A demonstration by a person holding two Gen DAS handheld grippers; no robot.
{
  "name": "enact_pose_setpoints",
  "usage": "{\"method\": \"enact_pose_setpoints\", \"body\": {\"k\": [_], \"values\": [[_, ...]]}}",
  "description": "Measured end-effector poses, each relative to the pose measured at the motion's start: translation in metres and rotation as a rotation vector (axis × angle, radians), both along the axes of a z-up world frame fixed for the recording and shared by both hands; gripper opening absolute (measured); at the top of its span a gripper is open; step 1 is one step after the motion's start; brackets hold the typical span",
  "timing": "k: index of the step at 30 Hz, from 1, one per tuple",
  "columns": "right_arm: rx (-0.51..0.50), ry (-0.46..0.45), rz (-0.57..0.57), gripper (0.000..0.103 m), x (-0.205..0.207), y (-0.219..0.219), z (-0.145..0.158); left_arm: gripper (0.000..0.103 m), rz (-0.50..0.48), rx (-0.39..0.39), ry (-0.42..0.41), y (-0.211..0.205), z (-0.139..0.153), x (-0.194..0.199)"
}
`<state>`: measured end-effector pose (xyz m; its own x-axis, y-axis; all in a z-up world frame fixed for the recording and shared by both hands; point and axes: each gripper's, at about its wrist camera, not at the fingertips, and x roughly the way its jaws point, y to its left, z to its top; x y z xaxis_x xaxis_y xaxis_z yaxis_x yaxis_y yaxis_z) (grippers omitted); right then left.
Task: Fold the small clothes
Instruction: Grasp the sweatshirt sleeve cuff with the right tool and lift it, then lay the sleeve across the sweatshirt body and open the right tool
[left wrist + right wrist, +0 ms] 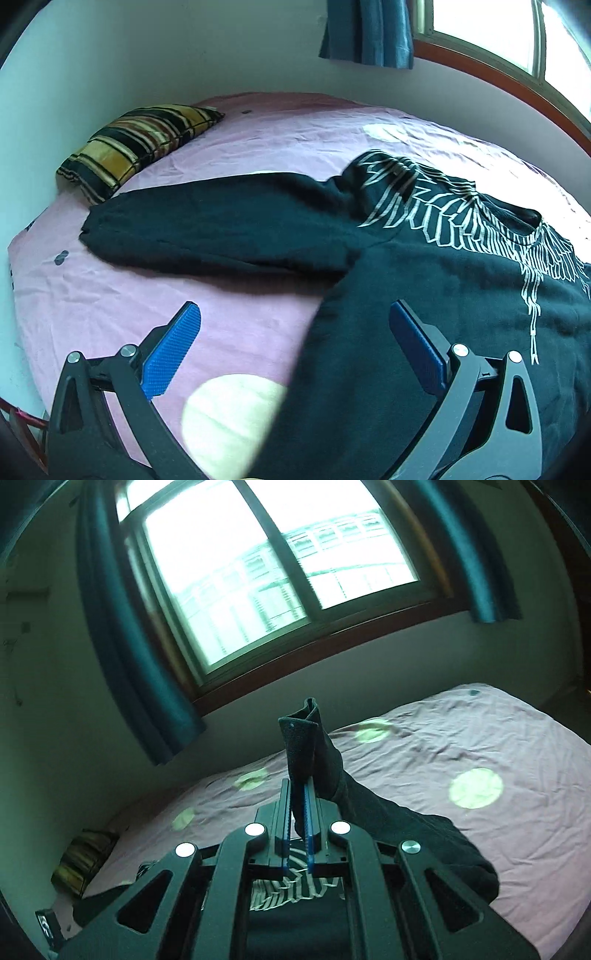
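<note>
Bed with wrinkled pink cotton sheet printed with large pale cream dots and small dark spots, filling the middle and lower frame in both views; a striped velvet cushion in yellow, black and maroon lies at its upper left corner in the left wrist view, against a plain white plaster wall. Wide sliding window with reddish-brown wooden frame at upper centre of the right wrist view, overexposed with daylight, blurred railings beyond the glass. Dark teal fabric curtains hang at either side, one also at top centre in the left wrist view.
</note>
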<state>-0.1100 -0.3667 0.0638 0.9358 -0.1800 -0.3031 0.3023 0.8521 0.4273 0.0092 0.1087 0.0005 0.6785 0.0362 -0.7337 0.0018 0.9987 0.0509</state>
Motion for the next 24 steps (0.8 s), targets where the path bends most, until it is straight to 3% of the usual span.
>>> {"method": "enact_pose_setpoints", "body": {"k": [8, 15, 24], "values": [[-0.138, 0.090, 0.268, 0.006, 0.077, 0.144, -0.017, 0.101, 0.067, -0.035, -0.006, 0.041, 0.001, -0.003], [-0.222, 0.216, 0.406, 0.006, 0.119, 0.224, -0.065, 0.101, 0.064, -0.051, -0.004, 0.045, -0.001, -0.003], [-0.333, 0.355, 0.531, 0.006, 0.146, 0.290, -0.109, 0.101, 0.040, -0.043, 0.012, 0.035, -0.007, -0.003]]}}
